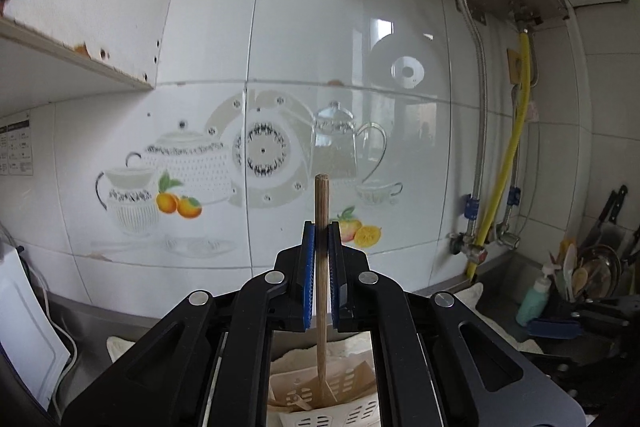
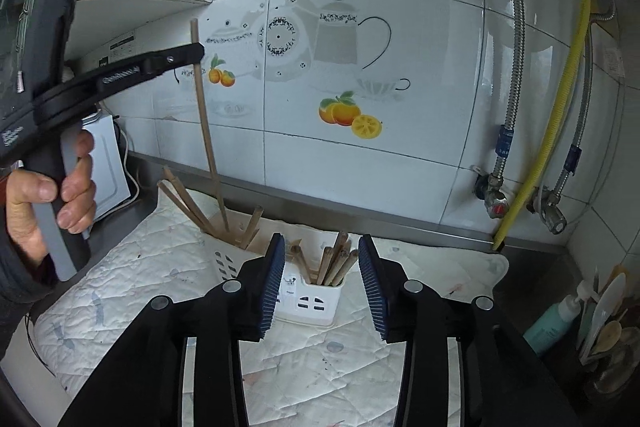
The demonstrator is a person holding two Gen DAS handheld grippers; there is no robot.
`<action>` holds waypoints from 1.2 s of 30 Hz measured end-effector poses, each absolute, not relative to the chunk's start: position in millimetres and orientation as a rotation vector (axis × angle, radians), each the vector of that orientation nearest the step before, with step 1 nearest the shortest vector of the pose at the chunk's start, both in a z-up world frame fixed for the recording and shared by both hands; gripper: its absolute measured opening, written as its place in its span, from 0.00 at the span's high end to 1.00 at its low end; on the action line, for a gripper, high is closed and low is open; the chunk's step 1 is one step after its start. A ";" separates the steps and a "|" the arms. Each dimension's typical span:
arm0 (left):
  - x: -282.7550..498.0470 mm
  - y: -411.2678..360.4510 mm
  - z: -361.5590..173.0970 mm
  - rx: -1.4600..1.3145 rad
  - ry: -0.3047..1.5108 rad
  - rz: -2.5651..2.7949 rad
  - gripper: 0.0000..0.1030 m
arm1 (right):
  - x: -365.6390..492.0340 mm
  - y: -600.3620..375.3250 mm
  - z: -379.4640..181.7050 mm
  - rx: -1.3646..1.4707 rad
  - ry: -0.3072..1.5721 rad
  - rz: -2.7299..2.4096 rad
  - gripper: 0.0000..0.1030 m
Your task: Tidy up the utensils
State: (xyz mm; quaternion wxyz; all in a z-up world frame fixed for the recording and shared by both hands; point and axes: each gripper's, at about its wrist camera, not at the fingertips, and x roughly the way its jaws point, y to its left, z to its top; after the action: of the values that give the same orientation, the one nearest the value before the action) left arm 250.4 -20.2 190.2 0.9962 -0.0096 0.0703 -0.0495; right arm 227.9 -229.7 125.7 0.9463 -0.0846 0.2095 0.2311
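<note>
My left gripper (image 1: 322, 227) is shut on a long wooden stick-handled utensil (image 1: 321, 203), held upright with its lower end inside the white slotted holder (image 1: 316, 393). In the right wrist view the same utensil (image 2: 204, 119) stands in the holder's left compartment (image 2: 224, 259), gripped by the left gripper (image 2: 196, 53) high up. Other wooden utensils (image 2: 184, 199) lean there. The right compartment (image 2: 316, 301) holds several wooden chopsticks (image 2: 338, 259). My right gripper (image 2: 322, 279) is open and empty, just in front of the holder.
The holder stands on a white quilted cloth (image 2: 132, 267) on a steel counter against a tiled wall. A yellow hose (image 2: 560, 99) and valves (image 2: 494, 195) are at right. A teal soap bottle (image 2: 554, 321) and a utensil rack (image 2: 608, 323) sit far right. A white appliance (image 2: 108, 163) is at left.
</note>
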 end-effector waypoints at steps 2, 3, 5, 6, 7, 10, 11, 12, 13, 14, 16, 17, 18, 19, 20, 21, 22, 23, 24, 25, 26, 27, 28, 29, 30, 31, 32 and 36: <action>257.5 -20.2 180.2 -0.014 0.164 -0.090 0.95 | 223.0 -230.8 121.3 -0.172 0.431 0.484 0.63; 260.4 -19.8 175.5 -0.017 0.177 -0.091 0.95 | 221.4 -231.1 119.4 -0.169 0.434 0.488 0.63; 266.5 -18.3 166.5 -0.024 0.201 -0.089 0.95 | 217.8 -231.6 114.8 -0.163 0.438 0.498 0.63; 269.3 -18.1 162.5 -0.020 0.212 -0.090 0.95 | 216.8 -231.8 112.7 -0.157 0.441 0.503 0.63; 271.4 -17.9 159.2 -0.018 0.223 -0.091 0.95 | 216.2 -231.9 110.8 -0.153 0.445 0.508 0.63; 275.5 -18.3 151.6 -0.013 0.257 -0.104 0.95 | 212.1 -231.6 104.9 -0.141 0.454 0.518 0.62; 275.7 -18.6 149.9 -0.010 0.261 -0.105 0.94 | 210.7 -231.6 102.8 -0.135 0.457 0.521 0.62; 275.3 -19.0 148.9 -0.006 0.262 -0.103 0.92 | 209.9 -231.4 101.3 -0.131 0.459 0.522 0.62; 274.7 -19.3 148.1 -0.005 0.265 -0.113 0.91 | 208.4 -230.9 99.5 -0.130 0.460 0.519 0.60; 273.6 -19.5 147.7 -0.003 0.266 -0.115 0.91 | 206.9 -230.4 97.7 -0.128 0.463 0.518 0.60; 270.1 -19.9 148.5 0.002 0.265 -0.114 0.91 | 203.0 -229.6 94.0 -0.123 0.469 0.517 0.59; 268.4 -19.7 149.6 -0.001 0.266 -0.117 0.87 | 201.0 -229.7 92.4 -0.116 0.471 0.519 0.59; 265.6 -19.4 150.6 -0.003 0.264 -0.116 0.84 | 198.8 -229.8 90.7 -0.109 0.475 0.522 0.58; 261.2 -18.7 151.8 -0.004 0.258 -0.113 0.75 | 196.7 -229.9 89.1 -0.104 0.478 0.521 0.57; 255.9 -17.8 152.9 -0.007 0.249 -0.115 0.67 | 193.6 -230.1 87.4 -0.100 0.477 0.515 0.57; 249.8 -17.2 154.2 -0.008 0.241 -0.120 0.65 | 190.9 -230.3 85.9 -0.099 0.477 0.510 0.55; 244.3 -16.8 155.5 -0.007 0.237 -0.120 0.65 | 188.2 -230.8 84.7 -0.095 0.478 0.506 0.55; 239.4 -15.9 156.6 -0.009 0.235 -0.123 0.63 | 185.6 -231.5 83.2 -0.086 0.481 0.505 0.55; 232.5 -14.8 157.4 -0.012 0.232 -0.128 0.61 | 182.2 -232.4 81.4 -0.075 0.484 0.506 0.54; 226.3 -14.0 158.1 -0.014 0.228 -0.125 0.55 | 178.8 -232.8 79.9 -0.070 0.485 0.502 0.52; 217.7 -12.8 158.3 -0.017 0.220 -0.121 0.50 | 175.1 -232.9 78.8 -0.070 0.483 0.496 0.51; 211.2 -11.8 158.3 -0.018 0.218 -0.124 0.48 | 170.1 -232.3 77.0 -0.076 0.479 0.486 0.48; 202.8 -10.7 157.8 -0.020 0.217 -0.128 0.43 | 165.8 -231.5 75.4 -0.080 0.476 0.477 0.47; 194.5 -9.8 156.8 -0.020 0.215 -0.127 0.37 | 161.4 -230.7 73.5 -0.083 0.475 0.470 0.46; 187.2 -8.7 155.7 -0.020 0.210 -0.123 0.35 | 157.4 -230.1 71.6 -0.083 0.475 0.467 0.45; 177.7 -7.3 153.5 -0.021 0.203 -0.120 0.30 | 153.8 -229.4 69.9 -0.084 0.476 0.465 0.45; 169.6 -5.8 151.1 -0.023 0.203 -0.115 0.25 | 150.1 -228.6 68.1 -0.083 0.480 0.464 0.43; 137.8 4.5 137.2 -0.045 0.201 -0.089 0.14 | 136.3 -224.3 60.3 -0.082 0.493 0.460 0.38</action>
State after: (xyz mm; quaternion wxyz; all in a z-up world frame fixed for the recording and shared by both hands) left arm 137.8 4.5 137.2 0.9937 -0.0225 0.1005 -0.0442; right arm 136.3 -224.3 60.3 0.9429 -0.0403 0.2418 0.2256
